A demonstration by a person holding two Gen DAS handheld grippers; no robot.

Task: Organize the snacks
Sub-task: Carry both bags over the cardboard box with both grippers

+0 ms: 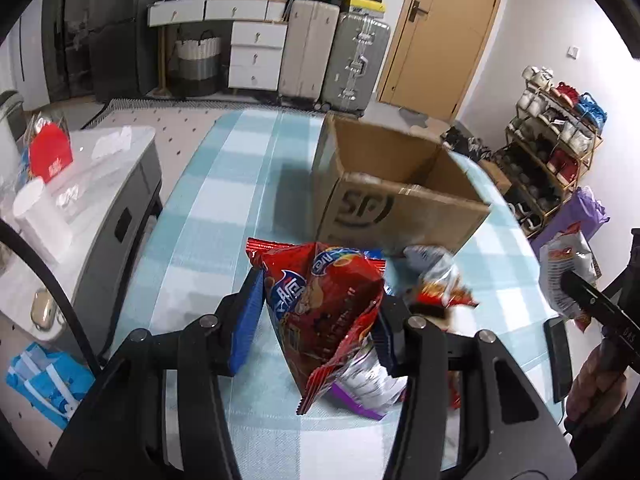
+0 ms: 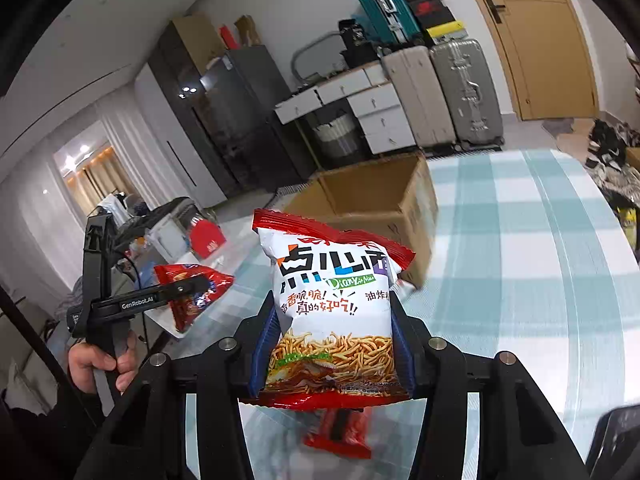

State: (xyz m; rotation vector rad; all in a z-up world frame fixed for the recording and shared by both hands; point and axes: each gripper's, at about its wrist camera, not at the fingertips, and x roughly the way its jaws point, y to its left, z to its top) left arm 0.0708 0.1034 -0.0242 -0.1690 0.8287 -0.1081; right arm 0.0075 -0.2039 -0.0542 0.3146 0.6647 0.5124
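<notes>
Packets point(image 1: 432, 280) behind red bag point(image 1: 320, 304) blurred (box point(image 1: 400, 200) interior unseen).

Suitcases point(image 1: 336, 52) beside wooden door point(image 1: 436, 32)

Left wrist: close behind its claw point(image 1: 316, 316), angled down across the counter point(image 1: 224, 184).
Right wrist: likewise, tilted.
Shared: cardboard box point(image 1: 400, 196), door point(image 1: 440, 32).

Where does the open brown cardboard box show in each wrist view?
Left wrist: open brown cardboard box stands upper centre-right, beyond the red snack bag.
Right wrist: box at centre, behind the white noodle-snack bag.
Shared landmark: silver suitcase.
</notes>
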